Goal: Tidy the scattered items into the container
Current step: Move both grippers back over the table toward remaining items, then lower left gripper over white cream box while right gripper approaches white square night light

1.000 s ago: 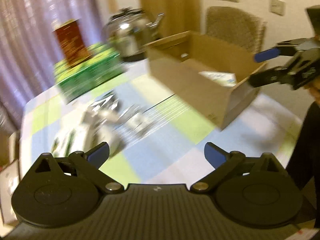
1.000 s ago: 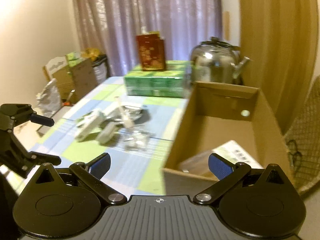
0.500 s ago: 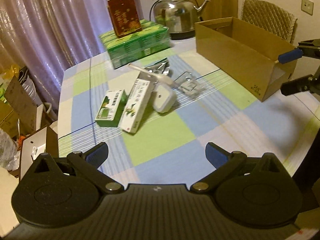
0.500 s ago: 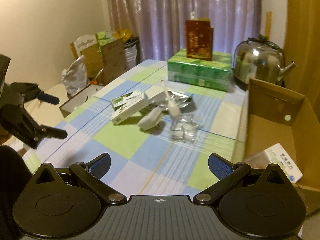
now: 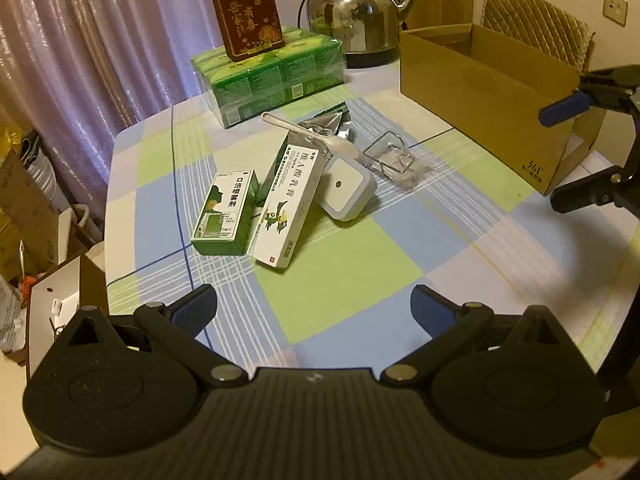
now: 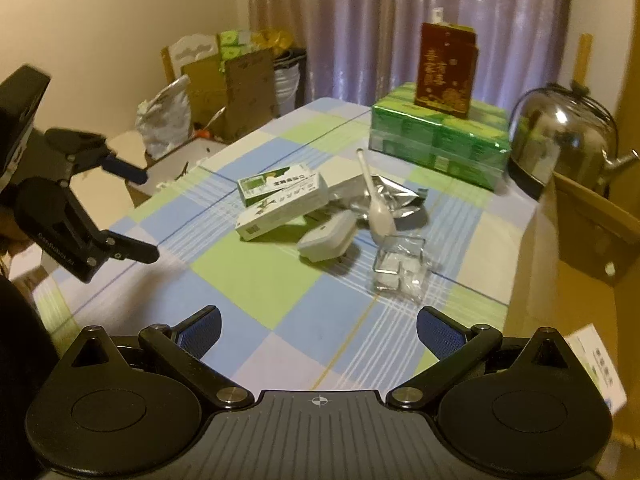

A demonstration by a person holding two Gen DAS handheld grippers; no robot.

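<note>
The scattered items lie in a loose cluster mid-table on the checked tablecloth (image 5: 340,280), well apart from both grippers; the cardboard box (image 5: 480,92) stands open at the table's right edge, one white carton (image 6: 596,364) already inside. The green mouth-spray carton (image 5: 224,212) and the long white cream carton (image 5: 286,204) look light and stiff — best pinched across their narrow sides; the white plug-in night light (image 5: 346,188) is smooth and rounded, likely slippery; the plastic spoon (image 5: 312,136) rests tilted on the cartons over a foil pouch (image 5: 328,126), and the clear bag with a wire clip (image 5: 396,160) will crumple. The left gripper (image 5: 314,308) is spread wide, holding nothing; the right gripper (image 6: 318,326) likewise — released, touching nothing.
</note>
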